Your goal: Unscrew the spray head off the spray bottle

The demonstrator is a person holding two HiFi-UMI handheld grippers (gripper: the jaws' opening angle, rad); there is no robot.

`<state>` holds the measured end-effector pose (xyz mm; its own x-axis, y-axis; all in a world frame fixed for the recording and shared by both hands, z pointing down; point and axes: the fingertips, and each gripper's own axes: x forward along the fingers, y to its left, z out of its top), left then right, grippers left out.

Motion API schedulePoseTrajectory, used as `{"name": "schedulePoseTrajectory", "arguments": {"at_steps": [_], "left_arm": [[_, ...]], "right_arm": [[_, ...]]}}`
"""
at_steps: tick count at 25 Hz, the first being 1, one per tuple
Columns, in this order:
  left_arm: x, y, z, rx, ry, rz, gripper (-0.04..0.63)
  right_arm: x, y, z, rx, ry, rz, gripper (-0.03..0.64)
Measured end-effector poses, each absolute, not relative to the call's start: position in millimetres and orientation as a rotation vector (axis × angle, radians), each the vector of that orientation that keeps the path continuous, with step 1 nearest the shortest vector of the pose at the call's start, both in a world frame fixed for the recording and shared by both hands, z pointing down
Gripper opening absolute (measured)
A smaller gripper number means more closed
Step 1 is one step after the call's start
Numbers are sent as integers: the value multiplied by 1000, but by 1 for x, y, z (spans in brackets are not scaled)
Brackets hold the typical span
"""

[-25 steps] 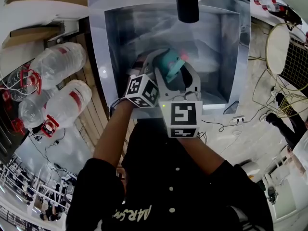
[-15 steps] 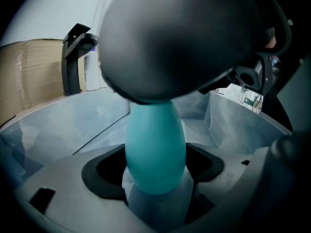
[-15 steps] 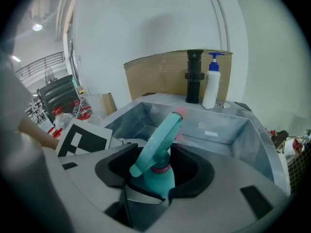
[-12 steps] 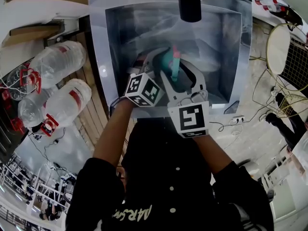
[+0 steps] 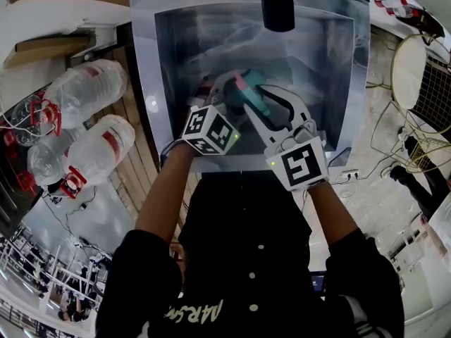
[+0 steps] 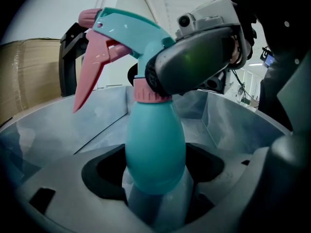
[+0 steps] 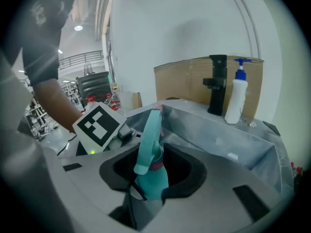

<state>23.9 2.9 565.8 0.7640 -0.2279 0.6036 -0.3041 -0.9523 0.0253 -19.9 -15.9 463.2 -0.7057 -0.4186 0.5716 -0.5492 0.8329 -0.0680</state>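
A teal spray bottle [image 6: 155,144] with a pink collar stands upright over the metal sink [image 5: 331,62]. Its teal spray head [image 6: 131,28] carries a pink trigger [image 6: 90,67]. My left gripper [image 5: 224,94] is shut on the bottle's lower body. My right gripper [image 5: 266,101] reaches in from the right with the spray head [image 7: 150,135] between its jaws. Those jaws are closing, and a gap still shows on each side of the head. In the head view the bottle [image 5: 248,94] is partly hidden by both grippers.
A black faucet [image 7: 217,84] and a white pump bottle [image 7: 235,96] stand at the sink's back rim, before a cardboard sheet. Two large water jugs [image 5: 84,94] lie on the floor at the left. Cables and a wire rack sit at the right.
My right gripper has swung out to the right and its jaws have narrowed around the spray head. The spray head now points left instead of right. The left gripper has stayed put.
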Motion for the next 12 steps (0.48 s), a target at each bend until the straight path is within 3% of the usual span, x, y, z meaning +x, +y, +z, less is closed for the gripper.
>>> {"name": "schedulePoseTrajectory", "arguments": {"at_steps": [12], "left_arm": [[26, 3, 564, 2889, -324, 895, 387]], "right_arm": [[-17, -4, 461, -129, -2657, 139, 143]]}}
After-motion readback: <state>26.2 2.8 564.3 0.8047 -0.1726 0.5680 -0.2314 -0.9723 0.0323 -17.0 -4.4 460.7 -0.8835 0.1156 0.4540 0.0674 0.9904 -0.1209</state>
